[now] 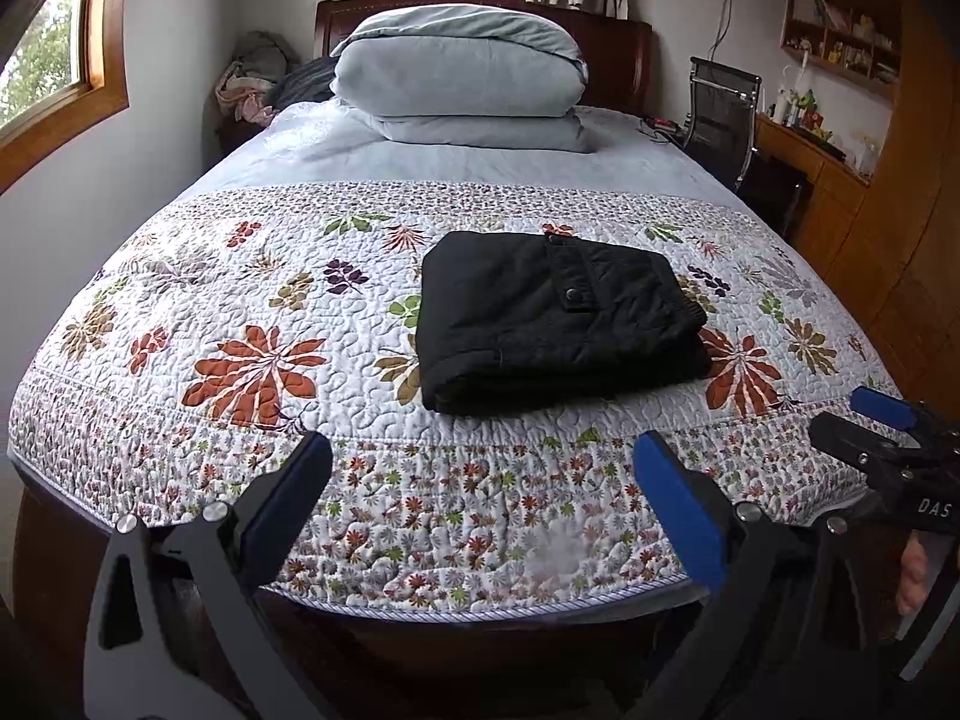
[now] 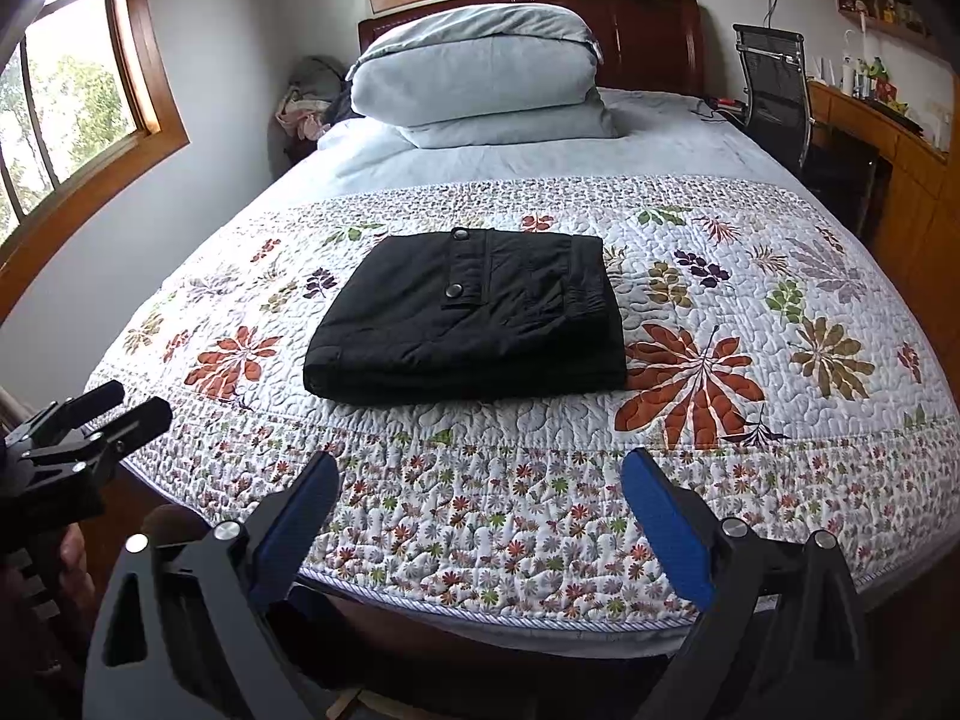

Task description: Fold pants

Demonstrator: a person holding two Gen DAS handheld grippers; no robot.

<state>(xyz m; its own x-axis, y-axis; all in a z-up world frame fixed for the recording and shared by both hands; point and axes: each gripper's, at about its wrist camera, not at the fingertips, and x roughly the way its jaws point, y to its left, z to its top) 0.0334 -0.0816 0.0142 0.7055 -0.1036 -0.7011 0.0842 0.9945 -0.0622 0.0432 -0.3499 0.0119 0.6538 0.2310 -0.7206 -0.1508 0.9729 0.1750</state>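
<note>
Black pants (image 1: 558, 318) (image 2: 474, 318) lie folded into a compact rectangle on the floral quilt (image 1: 270, 312) (image 2: 750, 312), a snap-buttoned flap facing up. My left gripper (image 1: 480, 480) hangs open over the foot edge of the bed, short of the pants, with nothing between its blue pads. My right gripper (image 2: 480, 498) is likewise open and empty, just off the foot edge. In the left wrist view the right gripper (image 1: 864, 426) shows at the right edge; in the right wrist view the left gripper (image 2: 129, 408) shows at the left edge.
Two stacked grey-blue pillows (image 1: 462, 78) (image 2: 480, 72) rest at the wooden headboard. A black mesh chair (image 1: 720, 114) and a wooden desk (image 1: 810, 162) stand to the bed's right. Clothes are piled (image 1: 252, 84) in the far left corner. Windows line the left wall.
</note>
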